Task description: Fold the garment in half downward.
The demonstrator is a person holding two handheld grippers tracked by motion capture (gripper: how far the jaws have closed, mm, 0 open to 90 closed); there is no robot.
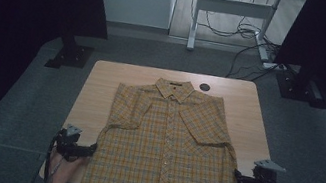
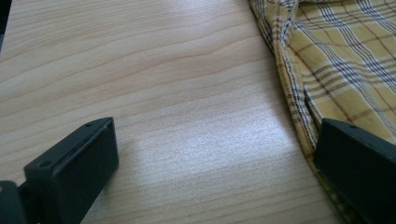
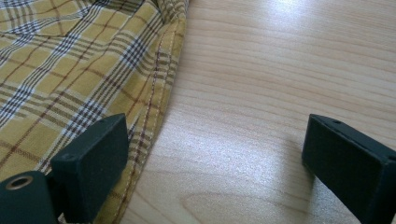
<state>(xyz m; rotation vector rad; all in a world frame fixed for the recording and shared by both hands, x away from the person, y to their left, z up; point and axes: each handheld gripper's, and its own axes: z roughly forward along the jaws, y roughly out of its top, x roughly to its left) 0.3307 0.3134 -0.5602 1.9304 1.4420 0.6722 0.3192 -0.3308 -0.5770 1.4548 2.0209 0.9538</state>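
The yellow checked shirt point(image 1: 168, 148) lies flat on the table point(image 1: 100, 90), hem at the near edge. The left gripper point(image 1: 90, 148) and right gripper point(image 1: 238, 177) stand open at its side edges.

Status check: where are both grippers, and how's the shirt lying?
Left gripper open at shirt's left edge. Right gripper open at its right edge. Shirt flat on table, buttoned, ungripped. Nothing in the way.

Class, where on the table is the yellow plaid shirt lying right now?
In the high view the shirt lies flat mid-table, collar toward the far edge, between the left gripper and right gripper.
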